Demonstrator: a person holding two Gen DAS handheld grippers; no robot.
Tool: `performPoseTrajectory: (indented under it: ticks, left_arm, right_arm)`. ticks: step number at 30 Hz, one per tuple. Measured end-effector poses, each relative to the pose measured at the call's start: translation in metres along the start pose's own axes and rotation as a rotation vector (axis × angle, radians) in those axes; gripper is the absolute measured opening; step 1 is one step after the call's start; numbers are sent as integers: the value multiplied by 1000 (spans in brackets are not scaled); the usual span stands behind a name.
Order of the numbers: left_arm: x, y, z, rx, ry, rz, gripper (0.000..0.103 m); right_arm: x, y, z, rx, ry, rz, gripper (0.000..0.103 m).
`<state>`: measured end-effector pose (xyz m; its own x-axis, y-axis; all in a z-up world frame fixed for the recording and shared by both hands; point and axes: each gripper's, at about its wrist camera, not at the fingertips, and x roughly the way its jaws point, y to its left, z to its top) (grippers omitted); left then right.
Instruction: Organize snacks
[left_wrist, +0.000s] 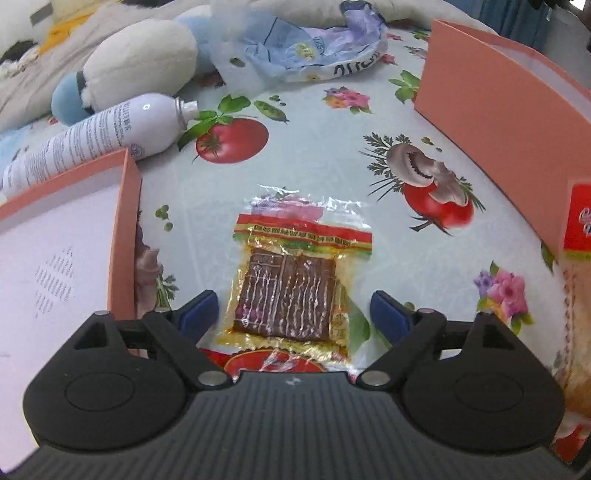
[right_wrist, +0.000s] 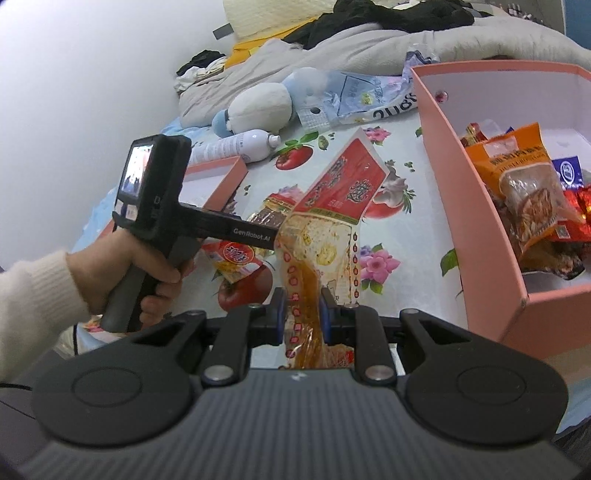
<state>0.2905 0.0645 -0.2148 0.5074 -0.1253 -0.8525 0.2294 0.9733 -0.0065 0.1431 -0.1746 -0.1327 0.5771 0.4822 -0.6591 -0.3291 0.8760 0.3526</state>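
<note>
Between the left gripper (left_wrist: 295, 308) fingers lies a snack packet (left_wrist: 293, 291).

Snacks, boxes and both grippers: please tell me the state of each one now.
left gripper: open, above the brown snack
brown snack: sealed, flat on the tablecloth
right gripper: shut on the red-topped packet
red-topped packet: held up, sealed
pink box: open, snacks inside
white bottle: lying on its side

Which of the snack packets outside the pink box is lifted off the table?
The long red-topped packet, pinched in the right claw. The brown-filled packet lies flat on the tablecloth between the left claw's open jaws, untouched.
</note>
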Motion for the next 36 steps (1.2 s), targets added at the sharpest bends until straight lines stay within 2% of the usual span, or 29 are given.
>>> performPoseTrajectory:
  ticks: [1, 3, 6, 11, 16, 31, 36]
  left_arm:
    - [-2, -2, 1, 0, 7, -3, 83]
    - [-5, -7, 0, 8, 13, -4, 70]
    - [-11, -18, -3, 15, 11, 9, 60]
    - [-22, -31, -15, 0, 11, 0, 58]
    - [-41, -33, -32, -106, 7, -12, 58]
    - [-170, -55, -67, -359, -164, -26, 58]
    - [-209, -69, -76, -384, -206, -37, 58]
  right_arm:
    - [0, -1, 0, 6, -1, 2, 22]
    - [0, -3, 0, 14, -4, 8, 22]
    - [-1, -5, -2, 25, -9, 15, 22]
    - [-6, -5, -5, 28, -13, 19, 22]
    - [-15, -6, -7, 39, -27, 17, 22]
    - [-79, 28, -7, -40, -121, -2, 22]
    - [-109, 37, -3, -58, -165, -17, 22]
